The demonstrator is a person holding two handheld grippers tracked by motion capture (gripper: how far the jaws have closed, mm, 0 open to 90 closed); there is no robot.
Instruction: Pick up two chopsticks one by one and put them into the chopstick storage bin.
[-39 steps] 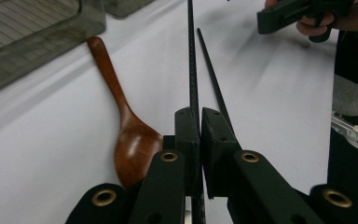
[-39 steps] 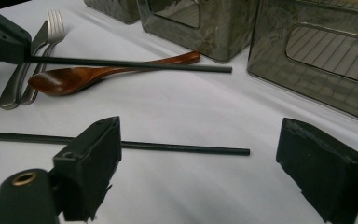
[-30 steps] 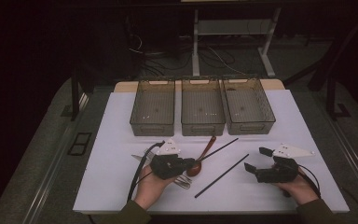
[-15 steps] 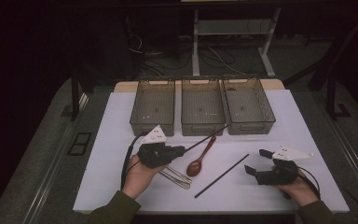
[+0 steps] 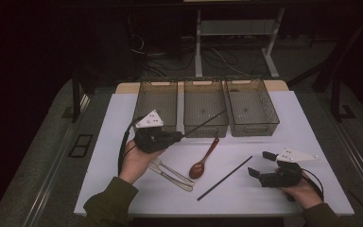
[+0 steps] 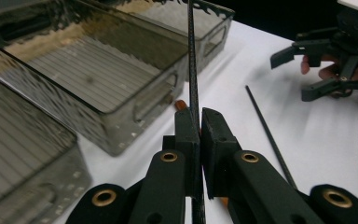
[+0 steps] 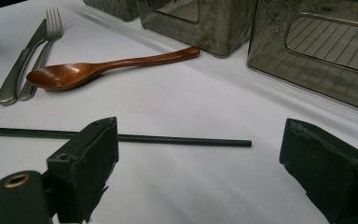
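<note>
Your left gripper (image 5: 178, 137) sits raised over the white table (image 5: 123, 123), just in front of the left bin (image 5: 157, 100), with its jaws pressed together on a thin black rod (image 5: 205, 123). In the left gripper view the held rod (image 6: 191, 56) runs straight up between the two pads and out over the middle bin (image 6: 98, 70); in the high view it slants up and right, its far end above the middle bin's (image 5: 205, 105) front wall. Your right gripper (image 5: 261, 164) rests low near the table's near right corner, jaws spread wide with nothing between them; the right gripper view confirms the gap. A second black rod (image 5: 225, 178) lies flat on the table between your two hands, seen just beyond the open jaws in the right gripper view (image 7: 168, 138). A brown wooden spoon (image 5: 203, 159) lies left of it, bowl toward you, handle pointing at the middle bin. A metal knife (image 7: 21, 60) and fork (image 7: 44, 46) lie side by side, touching, left of the spoon. The right bin (image 5: 251, 103) stands beside the others; all three smoky clear bins look empty. No brand, label or writing is legible on any item.
</note>
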